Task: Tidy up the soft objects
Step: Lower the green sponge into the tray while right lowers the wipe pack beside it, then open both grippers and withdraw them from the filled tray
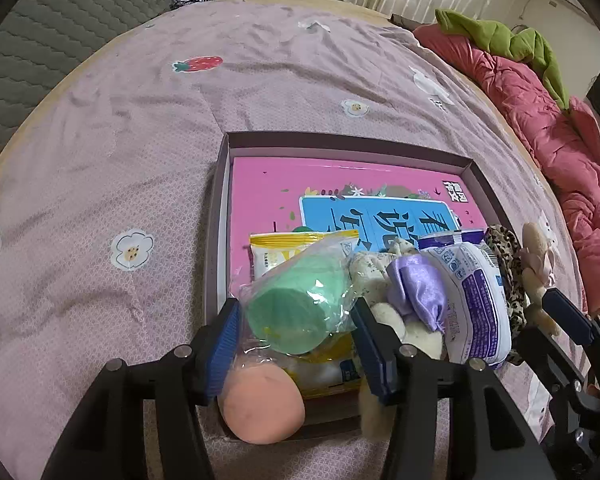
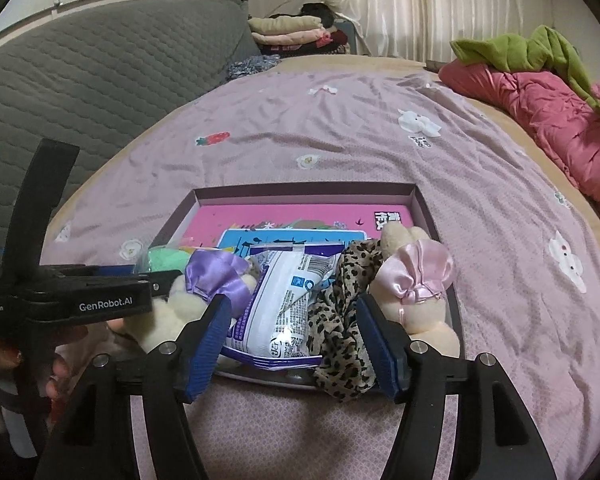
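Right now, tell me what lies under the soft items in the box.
A pink book with a blue panel covers the box floor; its near half is hidden beneath the pile.

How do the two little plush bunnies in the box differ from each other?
The plush bunny with the purple bow looks paler, cream-white, while the plush bunny with the pink bow is peachier beige. The purple-bow one lies toward the left of the box, the pink-bow one against its right wall. Both wear a satin bow and sit among the other soft things.
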A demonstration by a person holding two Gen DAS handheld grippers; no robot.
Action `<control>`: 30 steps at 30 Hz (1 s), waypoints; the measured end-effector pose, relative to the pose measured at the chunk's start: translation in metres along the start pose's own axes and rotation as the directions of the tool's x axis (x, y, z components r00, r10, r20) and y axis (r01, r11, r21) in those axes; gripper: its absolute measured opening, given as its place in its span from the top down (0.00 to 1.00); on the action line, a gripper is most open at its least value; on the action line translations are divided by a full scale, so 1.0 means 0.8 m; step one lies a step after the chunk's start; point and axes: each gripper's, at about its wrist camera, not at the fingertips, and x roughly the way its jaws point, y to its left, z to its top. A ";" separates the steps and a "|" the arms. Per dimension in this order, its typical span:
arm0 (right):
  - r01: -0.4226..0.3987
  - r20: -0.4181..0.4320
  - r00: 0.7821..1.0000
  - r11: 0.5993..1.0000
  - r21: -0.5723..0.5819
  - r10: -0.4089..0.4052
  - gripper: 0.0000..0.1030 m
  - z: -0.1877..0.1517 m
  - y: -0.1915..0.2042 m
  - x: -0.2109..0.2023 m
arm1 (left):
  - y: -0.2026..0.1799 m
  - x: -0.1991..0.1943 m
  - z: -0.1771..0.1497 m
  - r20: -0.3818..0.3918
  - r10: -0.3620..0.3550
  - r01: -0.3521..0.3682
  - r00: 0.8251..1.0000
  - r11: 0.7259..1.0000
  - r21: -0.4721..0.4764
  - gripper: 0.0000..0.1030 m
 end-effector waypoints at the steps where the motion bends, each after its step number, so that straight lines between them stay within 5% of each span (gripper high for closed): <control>1: 0.000 0.001 1.000 1.000 -0.002 0.000 0.35 0.000 0.000 -0.001 | 0.000 -0.001 0.000 0.001 0.000 0.000 1.000 1.000 0.000 0.47; 26: 0.024 0.060 0.998 0.999 -0.028 -0.022 0.35 0.006 0.007 -0.042 | -0.003 -0.047 -0.015 0.067 0.014 -0.013 0.998 1.000 -0.011 0.40; 30: 0.032 0.084 0.996 0.999 -0.027 -0.030 0.28 0.007 0.007 -0.056 | -0.003 -0.063 -0.020 0.090 0.013 -0.011 0.996 1.000 -0.017 0.40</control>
